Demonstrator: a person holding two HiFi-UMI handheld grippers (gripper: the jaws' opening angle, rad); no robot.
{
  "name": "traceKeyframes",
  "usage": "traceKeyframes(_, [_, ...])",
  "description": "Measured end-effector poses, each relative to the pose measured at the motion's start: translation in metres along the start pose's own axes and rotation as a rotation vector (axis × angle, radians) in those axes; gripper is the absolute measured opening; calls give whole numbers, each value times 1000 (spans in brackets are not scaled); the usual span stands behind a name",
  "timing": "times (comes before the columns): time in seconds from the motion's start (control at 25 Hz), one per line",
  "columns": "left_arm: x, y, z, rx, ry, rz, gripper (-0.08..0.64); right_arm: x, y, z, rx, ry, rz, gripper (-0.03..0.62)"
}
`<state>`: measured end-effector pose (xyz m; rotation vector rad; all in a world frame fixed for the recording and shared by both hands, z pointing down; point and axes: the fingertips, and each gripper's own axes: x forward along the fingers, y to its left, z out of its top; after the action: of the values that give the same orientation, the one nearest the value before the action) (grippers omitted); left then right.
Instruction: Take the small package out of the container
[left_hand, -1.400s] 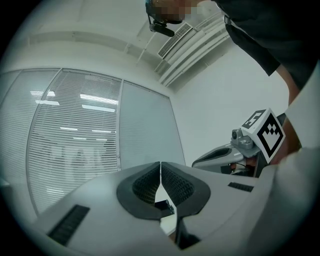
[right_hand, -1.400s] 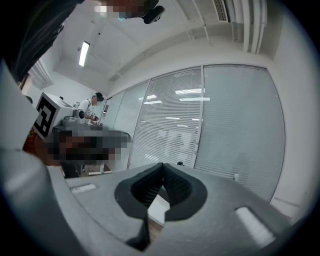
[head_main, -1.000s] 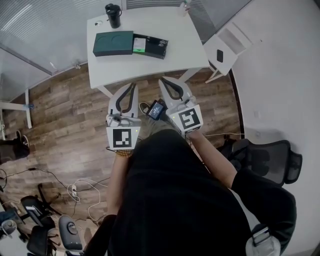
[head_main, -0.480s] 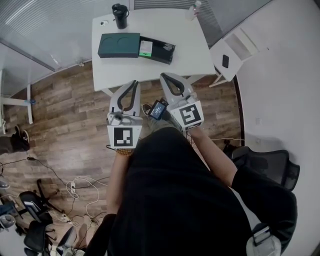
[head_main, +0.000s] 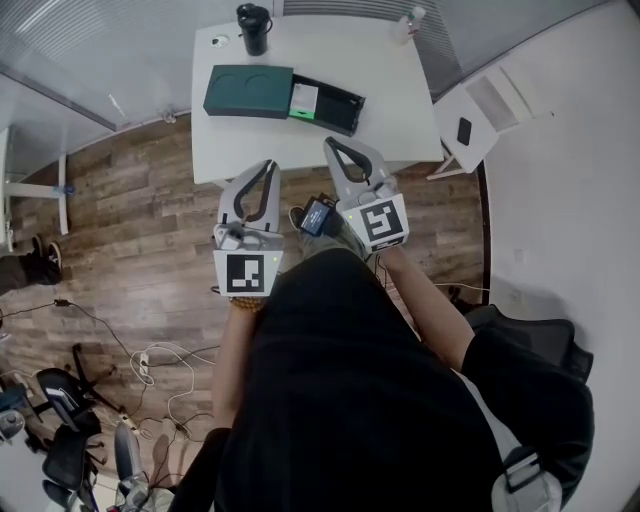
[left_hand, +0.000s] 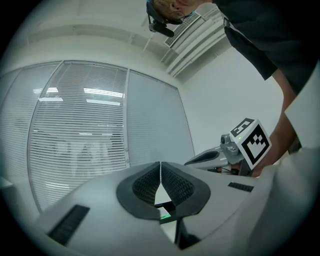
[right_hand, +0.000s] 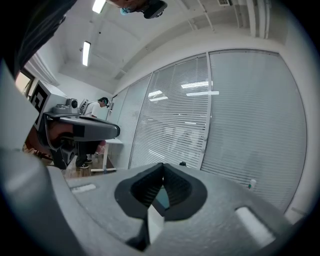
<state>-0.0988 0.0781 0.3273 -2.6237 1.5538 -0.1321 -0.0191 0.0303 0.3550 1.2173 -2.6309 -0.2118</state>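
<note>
Head view: a white table (head_main: 400, 100) stands at the far side of a wooden floor (head_main: 140, 230). A dark green container (head_main: 248, 91) lies on the table, left of centre. A black tray section (head_main: 340, 106) extends from the container's right end. The small package (head_main: 303, 99), white with a green edge, lies in this tray section, at the end next to the green body. A black cup (head_main: 253, 27) stands at the table's far edge, beyond the container. A small bottle (head_main: 405, 25) stands near the far right corner.

The left gripper (head_main: 268, 163) and the right gripper (head_main: 330, 142) are held side by side on the near side of the table. Both point toward the table, with their tips at its near edge. Both are well apart from the container.

Left gripper view: the ribbed pads (left_hand: 172, 182) meet at the tips, with nothing between them. Right gripper view: the jaws are likewise fully together and empty.
</note>
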Motion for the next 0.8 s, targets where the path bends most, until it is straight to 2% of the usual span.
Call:
traceKeyframes(0.08, [7, 4, 0, 7, -2, 1, 11, 8, -5, -2, -3, -1, 5, -2])
traceKeyframes(0.2, [18, 11, -7, -31, 24, 6, 11, 24, -13, -5, -7, -14, 14, -2])
traceKeyframes(0.4, [32, 19, -16, -7, 44, -5, 11, 41, -19, -20, -18, 29, 26, -2])
traceKeyframes(0.48, [35, 23, -22, -34, 72, 8, 11, 48, -20, -27, -48, 33, 42, -2])
traceKeyframes(0.64, [47, 36, -28, -33, 83, 27, 11, 67, -20, -39, -105, 53, 84, -2])
traceKeyframes(0.8, [51, 46, -37, -35, 118, 40, 11, 86, -19, -51, -105, 76, 119, -2])
